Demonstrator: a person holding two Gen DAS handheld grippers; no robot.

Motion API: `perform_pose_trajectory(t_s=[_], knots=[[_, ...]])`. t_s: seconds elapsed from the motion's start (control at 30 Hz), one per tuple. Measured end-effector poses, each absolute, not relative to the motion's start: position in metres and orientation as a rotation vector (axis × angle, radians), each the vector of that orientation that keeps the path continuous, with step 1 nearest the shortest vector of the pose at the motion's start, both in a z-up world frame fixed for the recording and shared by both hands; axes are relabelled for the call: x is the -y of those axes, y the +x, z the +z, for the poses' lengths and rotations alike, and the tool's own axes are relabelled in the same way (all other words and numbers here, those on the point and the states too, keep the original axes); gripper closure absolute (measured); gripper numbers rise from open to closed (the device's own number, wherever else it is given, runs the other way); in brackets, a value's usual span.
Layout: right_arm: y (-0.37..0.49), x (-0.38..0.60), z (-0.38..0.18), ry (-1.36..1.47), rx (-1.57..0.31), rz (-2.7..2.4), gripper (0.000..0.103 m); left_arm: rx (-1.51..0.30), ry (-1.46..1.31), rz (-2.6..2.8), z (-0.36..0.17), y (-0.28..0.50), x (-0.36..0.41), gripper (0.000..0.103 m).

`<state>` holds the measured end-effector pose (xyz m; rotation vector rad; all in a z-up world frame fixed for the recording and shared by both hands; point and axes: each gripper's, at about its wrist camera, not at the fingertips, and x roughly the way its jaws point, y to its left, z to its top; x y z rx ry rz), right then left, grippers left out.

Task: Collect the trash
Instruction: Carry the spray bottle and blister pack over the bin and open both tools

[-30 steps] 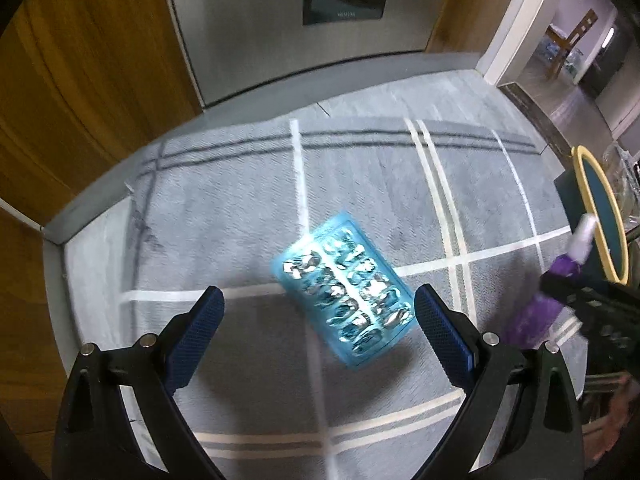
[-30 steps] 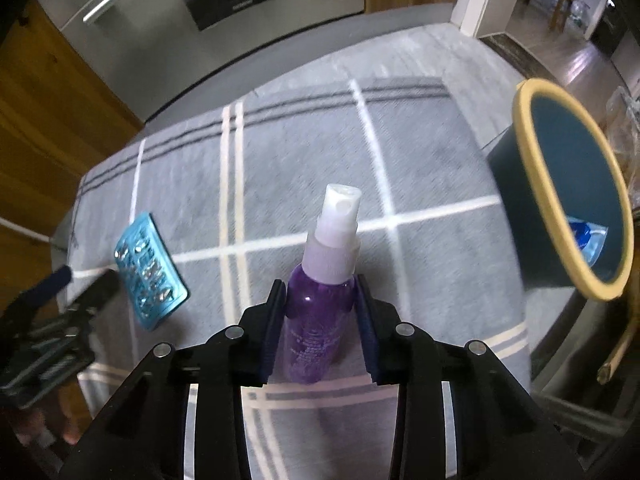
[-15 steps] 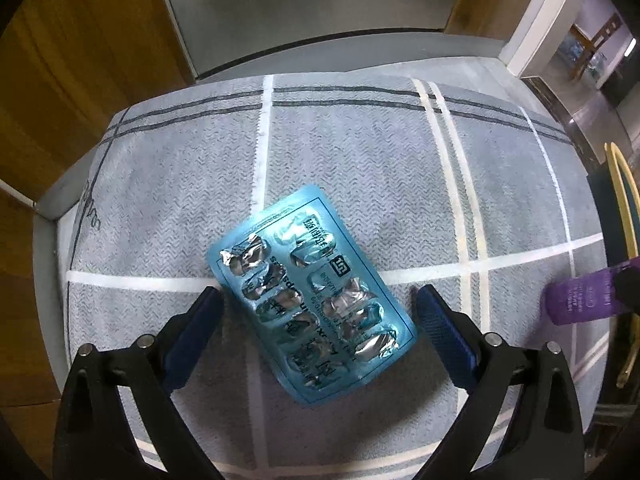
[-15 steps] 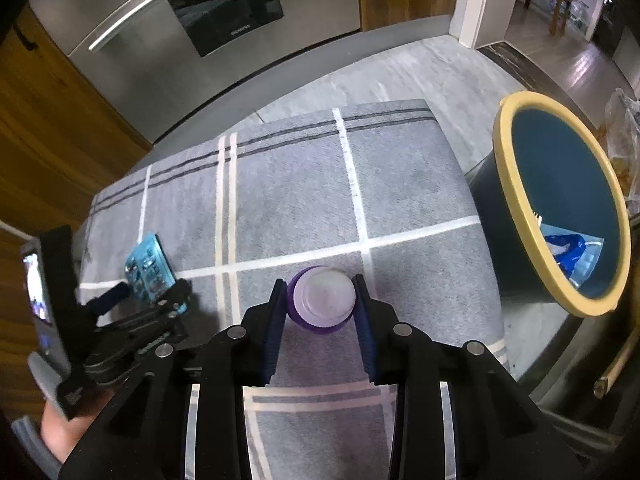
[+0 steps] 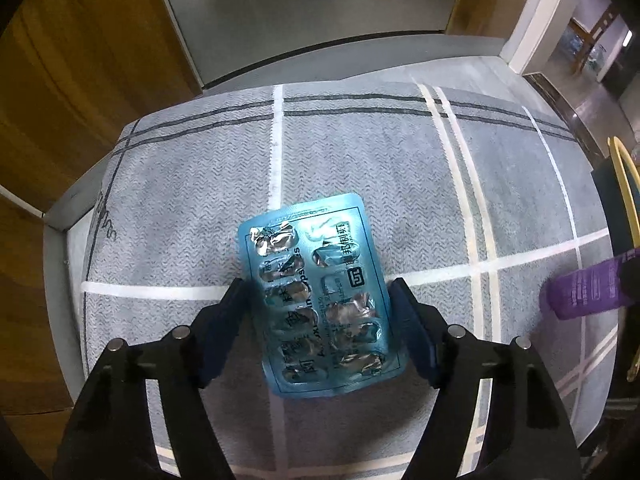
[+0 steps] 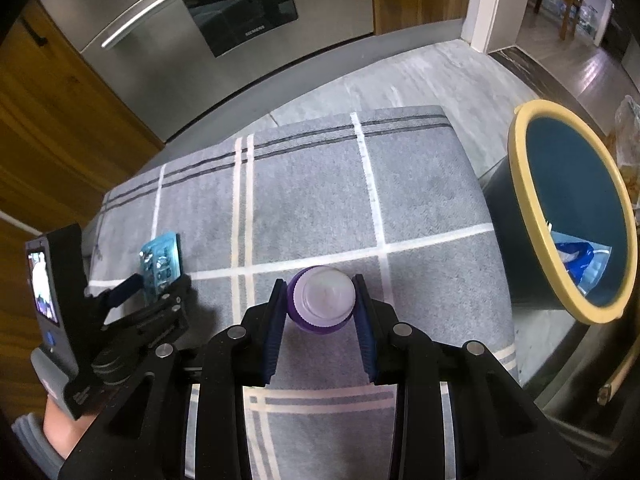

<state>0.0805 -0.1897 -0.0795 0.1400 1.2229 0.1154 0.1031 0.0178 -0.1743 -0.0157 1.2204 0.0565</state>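
On grey checked rug: blister pack, bin.

One blue blister pack, one purple spray bottle and one yellow-rimmed bin were visible. One grey checked rug lay underneath. Two grippers were in view.

Your left gripper points steeply down, its fingers just closing in on the blister pack. Your right gripper, also steeply down, clamps the purple spray bottle.
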Motion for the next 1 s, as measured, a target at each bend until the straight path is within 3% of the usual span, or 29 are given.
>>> perform_pose_trajectory(t_s=[0.37,1.0], knots=[[0.082,0.202,-0.066,0.166,-1.176,0.092,0.069,-1.089,0.117,-0.056,-0.133,0.092,0.007,0.032],[0.088,0.33,0.006,0.349,-0.896,-0.081,0.069,-0.825,0.23,-0.404,-0.04,0.089,0.146,0.032]])
